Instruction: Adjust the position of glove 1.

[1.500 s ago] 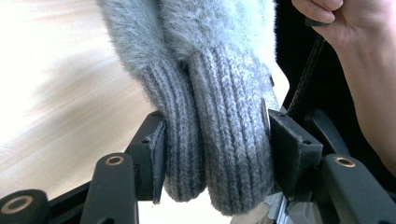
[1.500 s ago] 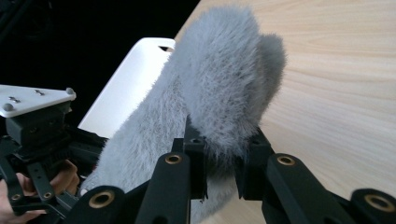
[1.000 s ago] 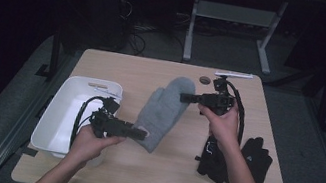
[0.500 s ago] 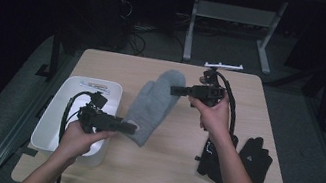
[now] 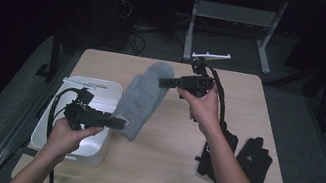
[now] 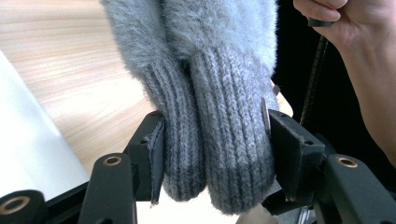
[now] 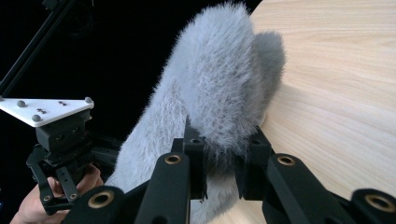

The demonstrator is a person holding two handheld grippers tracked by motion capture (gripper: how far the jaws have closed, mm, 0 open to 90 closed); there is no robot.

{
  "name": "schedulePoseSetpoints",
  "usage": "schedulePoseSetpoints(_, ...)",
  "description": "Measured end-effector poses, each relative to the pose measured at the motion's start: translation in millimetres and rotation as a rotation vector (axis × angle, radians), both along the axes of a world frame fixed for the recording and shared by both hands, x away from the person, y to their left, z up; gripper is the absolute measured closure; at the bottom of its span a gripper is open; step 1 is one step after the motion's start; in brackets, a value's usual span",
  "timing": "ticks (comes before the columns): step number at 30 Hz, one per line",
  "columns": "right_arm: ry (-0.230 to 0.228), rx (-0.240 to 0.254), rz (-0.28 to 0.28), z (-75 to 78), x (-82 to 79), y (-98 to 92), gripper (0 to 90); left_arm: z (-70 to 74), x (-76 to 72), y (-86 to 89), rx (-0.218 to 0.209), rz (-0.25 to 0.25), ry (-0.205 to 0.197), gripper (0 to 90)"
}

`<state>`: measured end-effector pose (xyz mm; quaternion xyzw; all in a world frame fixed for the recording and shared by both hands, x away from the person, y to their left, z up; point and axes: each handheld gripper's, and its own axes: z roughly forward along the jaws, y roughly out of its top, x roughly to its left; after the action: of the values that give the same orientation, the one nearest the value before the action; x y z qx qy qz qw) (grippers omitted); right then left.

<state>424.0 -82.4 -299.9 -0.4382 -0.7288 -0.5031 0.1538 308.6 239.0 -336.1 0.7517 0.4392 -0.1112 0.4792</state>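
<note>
grey fuzzy mittens (image 5: 142, 99) hang stretched above the worktop (image 5: 167, 173) toward its left edge, over the rim of the white bin (image 5: 90, 147). left tongs (image 5: 117, 123) clamp the ribbed cuffs; right tongs (image 5: 165, 82) pinch the fluffy tips near the far edge. black gloves (image 5: 253, 160) lie by the right edge.

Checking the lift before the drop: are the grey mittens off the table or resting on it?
Off the table: the grey mittens hang stretched between the left gripper at the cuffs and the right gripper at the tips.
</note>
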Motion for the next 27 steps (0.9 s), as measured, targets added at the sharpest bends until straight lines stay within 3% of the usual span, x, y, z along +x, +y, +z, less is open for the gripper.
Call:
schedulePoseSetpoints(12, -0.003, 0.007, 0.036, 6.3, 5.1, 24.7, 76.2, 3.6, -6.4, 24.8, -0.014, 0.042, -0.008, 42.8)
schedulePoseSetpoints(27, -0.002, 0.011, 0.092, 11.2, 17.7, 69.3, 76.2, 8.0, -14.2, 59.2, -0.02, 0.113, -0.023, 42.5)
